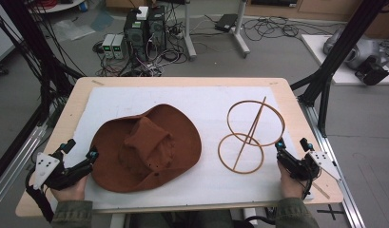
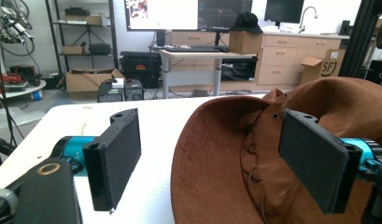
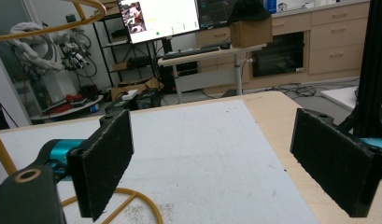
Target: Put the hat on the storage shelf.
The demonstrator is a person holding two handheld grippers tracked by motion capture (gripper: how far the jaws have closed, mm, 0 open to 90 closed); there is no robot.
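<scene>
1. Table (image 1: 296, 137): a light wooden top covered over most of its area by a white mat (image 1: 201, 102). On the floor beyond its far edge I see computer towers (image 1: 144, 28) and loose cables.
2. Brown hat (image 1: 147, 147): a wide-brimmed felt hat lying crown-up on the left half of the mat, its crown dented. In the left gripper view the brim curls up between the two jaws.
3. Wire stand (image 1: 249, 135): two thin wooden-coloured rings joined by slanted rods, standing on the right half of the mat, well apart from the hat. In the right gripper view a yellow ring of it runs past the left jaw.
4. Left hand-held gripper (image 1: 80, 154): I hold it at the near left corner of the table, pointed toward the hat. Its jaws are spread wide; one tip lies at the brim's edge, but I cannot tell whether it touches.
5. Right hand-held gripper (image 1: 292, 145): I hold it at the near right edge, just beside the lower ring. Its jaws are spread wide and grasp nothing; bare mat lies between them.
</scene>
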